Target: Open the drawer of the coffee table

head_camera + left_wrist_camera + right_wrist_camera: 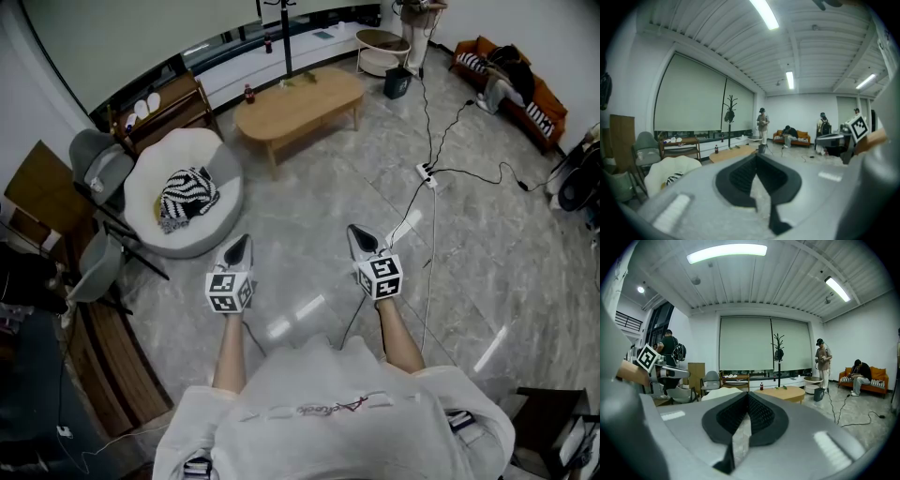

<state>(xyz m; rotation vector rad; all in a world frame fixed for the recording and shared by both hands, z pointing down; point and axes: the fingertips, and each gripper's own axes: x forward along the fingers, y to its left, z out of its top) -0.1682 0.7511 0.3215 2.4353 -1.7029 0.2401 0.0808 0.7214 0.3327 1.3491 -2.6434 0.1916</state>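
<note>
The coffee table (300, 98) is a long oval wooden table standing far ahead across the grey tiled floor; a dark bottle (248, 94) stands on its left end. No drawer front shows from here. The table also appears small in the left gripper view (733, 153) and the right gripper view (785, 392). My left gripper (240, 242) and right gripper (357, 232) are held side by side in front of me, well short of the table. Both are shut with nothing between the jaws (757, 157) (746, 394).
A white round chair (183, 192) with a striped cloth lies ahead on the left, beside grey chairs (98, 164). A power strip with cables (428, 174) lies on the floor to the right. An orange sofa (511, 84), a round side table (382, 47) and a standing person (417, 28) are beyond.
</note>
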